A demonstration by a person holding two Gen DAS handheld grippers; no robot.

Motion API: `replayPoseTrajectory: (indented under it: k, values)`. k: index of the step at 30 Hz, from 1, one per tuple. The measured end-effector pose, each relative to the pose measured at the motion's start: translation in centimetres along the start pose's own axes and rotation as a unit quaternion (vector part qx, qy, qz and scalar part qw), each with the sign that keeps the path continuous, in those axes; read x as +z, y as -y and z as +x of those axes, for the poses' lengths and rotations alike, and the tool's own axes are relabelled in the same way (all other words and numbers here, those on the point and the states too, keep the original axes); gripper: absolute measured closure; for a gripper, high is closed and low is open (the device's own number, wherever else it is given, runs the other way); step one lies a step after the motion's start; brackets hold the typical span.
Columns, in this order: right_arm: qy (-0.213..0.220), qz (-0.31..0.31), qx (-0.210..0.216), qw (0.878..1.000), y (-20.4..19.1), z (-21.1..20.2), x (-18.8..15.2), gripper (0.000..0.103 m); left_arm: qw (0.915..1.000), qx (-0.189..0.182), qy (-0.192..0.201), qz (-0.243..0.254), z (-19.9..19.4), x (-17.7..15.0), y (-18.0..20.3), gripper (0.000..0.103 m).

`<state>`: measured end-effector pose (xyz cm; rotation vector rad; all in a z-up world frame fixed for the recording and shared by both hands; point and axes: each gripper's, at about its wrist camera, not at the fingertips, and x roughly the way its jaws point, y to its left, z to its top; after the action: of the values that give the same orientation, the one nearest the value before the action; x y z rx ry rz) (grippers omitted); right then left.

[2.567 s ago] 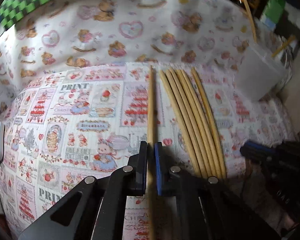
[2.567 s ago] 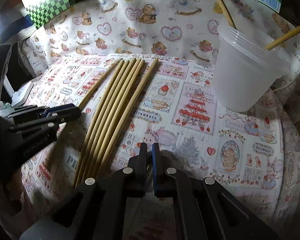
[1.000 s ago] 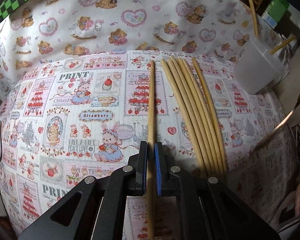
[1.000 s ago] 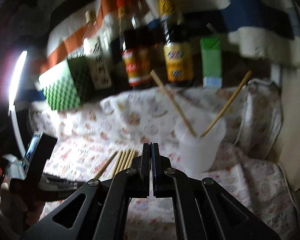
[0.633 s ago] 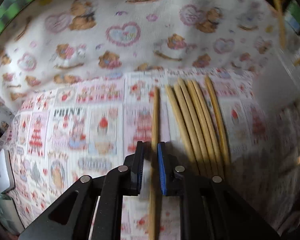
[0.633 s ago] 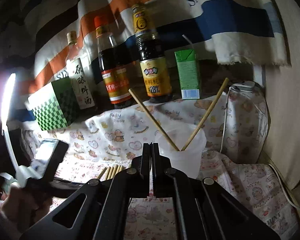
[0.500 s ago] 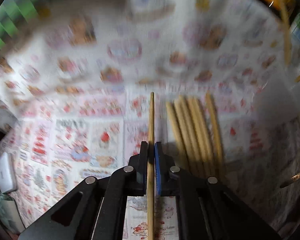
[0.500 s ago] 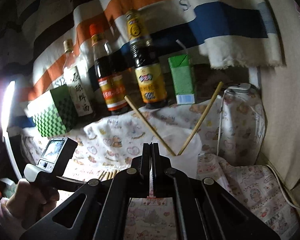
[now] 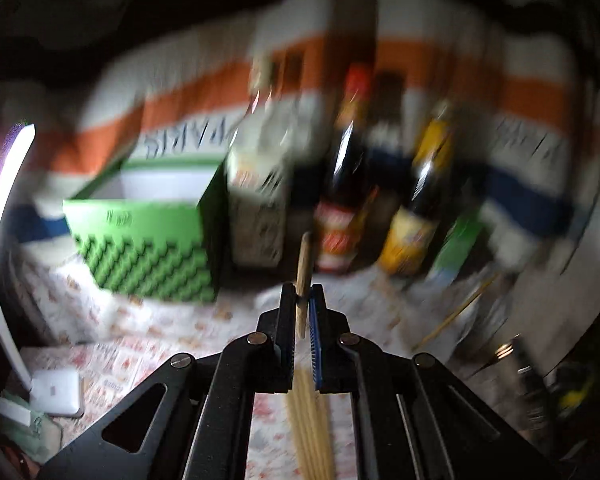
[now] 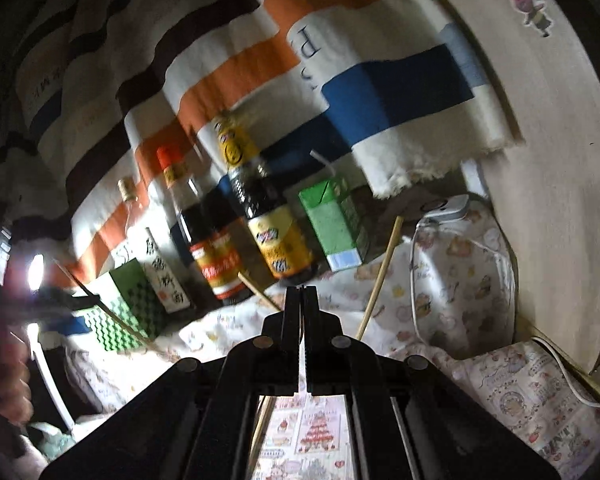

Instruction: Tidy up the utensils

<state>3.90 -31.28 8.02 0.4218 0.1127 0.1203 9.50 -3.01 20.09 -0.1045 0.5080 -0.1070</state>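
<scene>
Between left gripper [image 9: 302, 300] jaws: one chopstick [image 9: 303, 264], clamped.

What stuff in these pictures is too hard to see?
- Left wrist view: motion blur smears the bottles; their labels are unreadable.
- Left wrist view: the chopstick in the left gripper has its lower part hidden behind the fingers.
- Right wrist view: the right gripper blocks the cup; only two chopsticks poke out.
- Left wrist view: the loose chopsticks are cut off by the bottom edge.
</scene>
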Motion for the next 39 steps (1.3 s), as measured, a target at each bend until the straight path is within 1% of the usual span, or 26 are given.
replayPoseTrajectory:
  k: [2,5,7,8,9,10,11,15,17,19,21,23,26,29,33,35,39]
  values:
    - [0.014,-0.012,-0.022,1.0,0.1,0.4,0.5,0.101,0.9994,-0.028,0.019,0.006,-0.6,1.4,1.3,0.098]
    - [0.032,0.012,-0.034,0.999,1.1,1.0,1.9,0.101,0.9967,-0.069,0.041,0.014,-0.3,2.2,3.3,0.098]
    - [0.054,0.02,-0.044,0.997,1.8,1.1,2.6,0.101,0.9939,-0.093,0.06,0.004,0.2,2.3,4.4,0.098]
    - [0.068,0.008,-0.06,0.996,1.8,1.2,2.7,0.101,0.9923,-0.101,0.07,-0.005,0.5,2.4,4.6,0.098]
    - [0.075,-0.014,-0.088,0.993,1.6,1.5,2.5,0.101,0.9914,-0.108,0.075,-0.008,0.8,2.3,5.1,0.098]
    - [0.078,-0.029,-0.103,0.991,1.5,1.8,2.2,0.101,0.9906,-0.116,0.073,-0.009,1.5,2.3,5.5,0.098]
    - [0.075,-0.038,-0.108,0.991,1.6,2.3,1.9,0.101,0.9898,-0.124,0.069,-0.011,2.1,2.3,5.9,0.098]
    - [0.054,-0.035,-0.1,0.993,2.1,3.8,0.8,0.101,0.9877,-0.145,0.052,-0.026,4.6,1.7,6.9,0.098]
    - [0.046,-0.042,-0.096,0.993,2.0,4.5,0.2,0.101,0.9869,-0.151,0.045,-0.034,5.7,1.0,7.2,0.098]
    - [0.034,-0.04,-0.091,0.994,2.0,5.1,-0.3,0.101,0.9874,-0.151,0.028,-0.039,7.2,0.5,7.6,0.098]
    - [0.004,-0.018,-0.077,0.997,2.6,5.9,-0.7,0.101,0.987,-0.152,0.021,-0.047,8.3,-0.2,7.7,0.098]
    - [-0.016,0.008,-0.061,0.998,3.2,6.5,-0.9,0.101,0.9873,-0.152,0.014,-0.043,9.3,-0.9,7.9,0.098]
    - [-0.03,0.025,-0.054,0.998,3.8,7.0,-1.0,0.101,0.9874,-0.152,0.008,-0.044,10.5,-1.7,7.9,0.098]
    - [-0.048,0.053,-0.045,0.996,4.6,7.6,-1.2,0.101,0.9849,-0.164,-0.008,-0.055,11.8,-2.5,7.8,0.098]
    - [-0.058,0.063,-0.046,0.995,5.0,8.0,-1.4,0.101,0.9853,-0.159,-0.025,-0.057,13.2,-3.5,7.9,0.098]
    - [-0.063,0.063,-0.047,0.995,5.1,8.3,-1.6,0.101,0.9878,-0.146,-0.03,-0.046,13.6,-4.0,8.3,0.098]
    - [-0.072,0.055,-0.051,0.995,5.0,8.8,-2.0,0.101,0.9888,-0.139,-0.036,-0.04,14.1,-4.8,8.8,0.098]
